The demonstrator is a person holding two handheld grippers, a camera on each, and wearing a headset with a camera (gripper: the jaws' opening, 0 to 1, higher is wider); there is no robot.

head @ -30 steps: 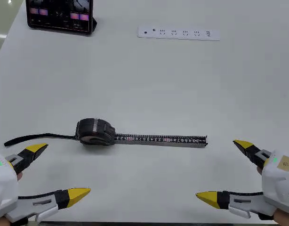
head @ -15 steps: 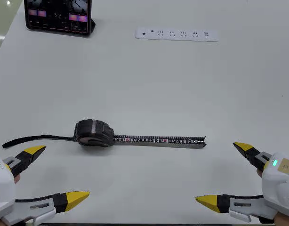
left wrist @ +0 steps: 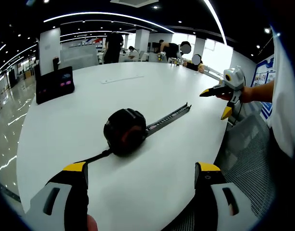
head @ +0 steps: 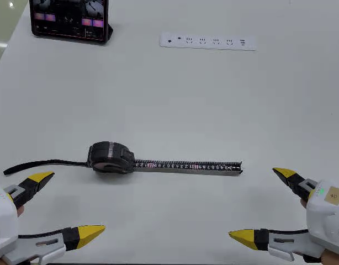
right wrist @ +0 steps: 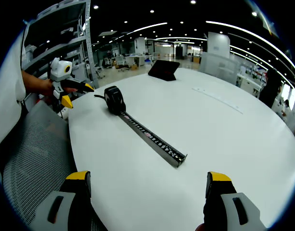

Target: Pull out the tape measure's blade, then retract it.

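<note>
Dark screen (head: 69,19) way behind tape measure (head: 110,157) cropped by top edge; blade (head: 186,165) numbers too tiny to read.

tape measure (head: 110,157) 1 | power strip (head: 208,41) 1 | tablet (head: 69,19) 1 | tongs (head: 74,201) (head: 254,202) 2

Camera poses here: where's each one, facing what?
Head view: headset, looking down at tape measure; left hand-held gripper, right hand-held gripper at bottom.
Left gripper view: on the left one, facing the case; own jaws below.
Right gripper view: on the right one, facing the blade tip; own jaws below.
Shared: both gripper views show the tape measure and the other gripper.
</note>
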